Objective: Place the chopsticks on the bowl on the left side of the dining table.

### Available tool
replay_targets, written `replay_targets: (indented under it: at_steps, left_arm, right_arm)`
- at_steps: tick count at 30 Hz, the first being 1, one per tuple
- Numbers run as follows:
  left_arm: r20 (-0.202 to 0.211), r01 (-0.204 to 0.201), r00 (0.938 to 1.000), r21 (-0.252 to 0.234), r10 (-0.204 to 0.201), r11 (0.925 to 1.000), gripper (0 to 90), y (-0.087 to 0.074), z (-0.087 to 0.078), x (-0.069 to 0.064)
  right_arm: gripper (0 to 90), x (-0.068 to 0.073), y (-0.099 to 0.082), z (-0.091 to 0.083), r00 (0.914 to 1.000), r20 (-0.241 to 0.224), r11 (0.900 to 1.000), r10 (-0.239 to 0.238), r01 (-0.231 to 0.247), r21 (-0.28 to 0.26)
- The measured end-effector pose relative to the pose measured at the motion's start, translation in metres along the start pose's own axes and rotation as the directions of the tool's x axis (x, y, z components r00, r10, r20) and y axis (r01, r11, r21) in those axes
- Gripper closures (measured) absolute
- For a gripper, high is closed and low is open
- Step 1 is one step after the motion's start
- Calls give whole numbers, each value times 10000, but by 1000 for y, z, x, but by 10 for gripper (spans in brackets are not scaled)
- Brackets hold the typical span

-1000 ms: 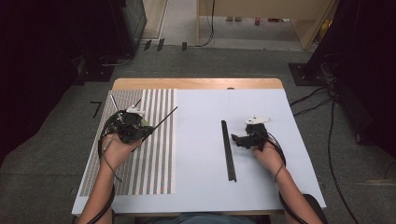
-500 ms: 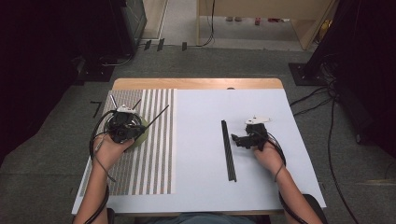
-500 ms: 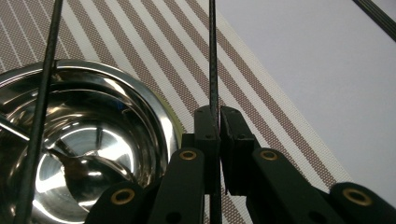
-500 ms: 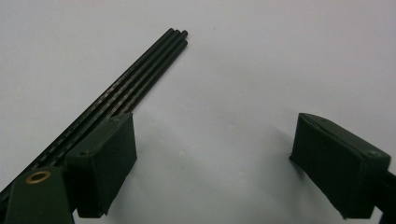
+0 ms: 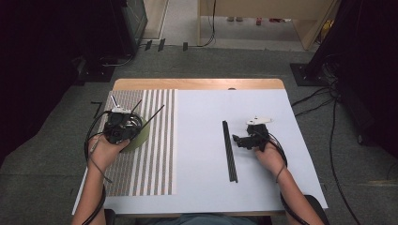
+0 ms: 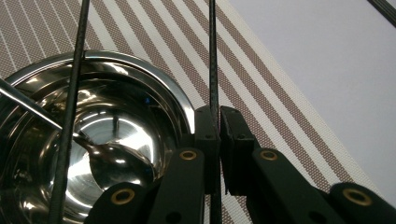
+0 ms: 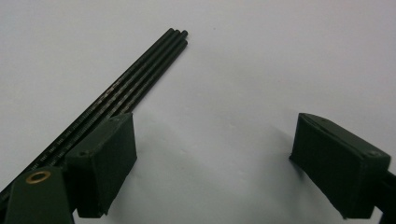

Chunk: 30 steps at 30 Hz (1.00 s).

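Note:
My left gripper (image 6: 219, 112) is shut on a thin black rod (image 6: 213, 56) that runs up between its jaws. It hangs beside the rim of a shiny steel bowl (image 6: 159, 81). A second black rod (image 6: 70, 116) leans in the bowl, and a spoon (image 6: 112, 158) lies in it. In the high view the left gripper (image 5: 131, 124) is over the bowl (image 5: 141, 137) on the striped mat (image 5: 155, 164), and the held rod (image 5: 157, 111) points up and right. My right gripper (image 5: 238, 140) stands open beside a bundle of black rods (image 5: 230, 154). Its left jaw lies against the bundle (image 7: 140, 70), gripper (image 7: 215, 163).
A white sheet (image 5: 202, 187) covers the table right of the mat, and a wooden edge (image 5: 197, 84) shows at the far side. Cables (image 5: 324, 98) lie on the grey floor to the right, with dark equipment at the back left.
My left gripper has shifted a little to the left over the mat, carrying the rod with it. The right gripper and the rod bundle have stayed put.

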<state>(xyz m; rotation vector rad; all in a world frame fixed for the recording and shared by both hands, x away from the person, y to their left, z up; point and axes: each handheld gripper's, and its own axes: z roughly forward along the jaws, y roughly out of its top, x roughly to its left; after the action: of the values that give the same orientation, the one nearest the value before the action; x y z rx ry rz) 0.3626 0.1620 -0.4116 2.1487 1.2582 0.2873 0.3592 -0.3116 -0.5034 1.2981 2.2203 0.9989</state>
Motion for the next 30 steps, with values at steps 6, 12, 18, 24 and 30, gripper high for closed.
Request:
replay_targets:
  at_steps: [6, 12, 18, 24, 30]
  left_arm:
    - [-95, 43, 9999, -28, -44, 10000, 877, -3, -3, 6]
    - [-114, 114, 9999, -91, -115, 9999, 877, -5, -5, 11]
    - [-168, 147, 9997, -83, -148, 9999, 877, -7, -6, 16]
    - [-184, 154, 9997, -106, -156, 9998, 876, -9, -6, 19]
    - [-200, 268, 9994, -93, -270, 9996, 876, -12, -6, 23]
  right_arm:
    - [137, 0, 0, 0, 10000, -2, 10000, -2, 2, -1]
    - [137, 0, 0, 0, 10000, -2, 10000, 0, 0, 1]
    - [137, 0, 0, 0, 10000, -3, 10000, 0, 0, -6]
    - [137, 0, 0, 0, 10000, -4, 10000, -1, 1, -1]
    - [137, 0, 0, 0, 10000, -2, 10000, 6, -6, -7]
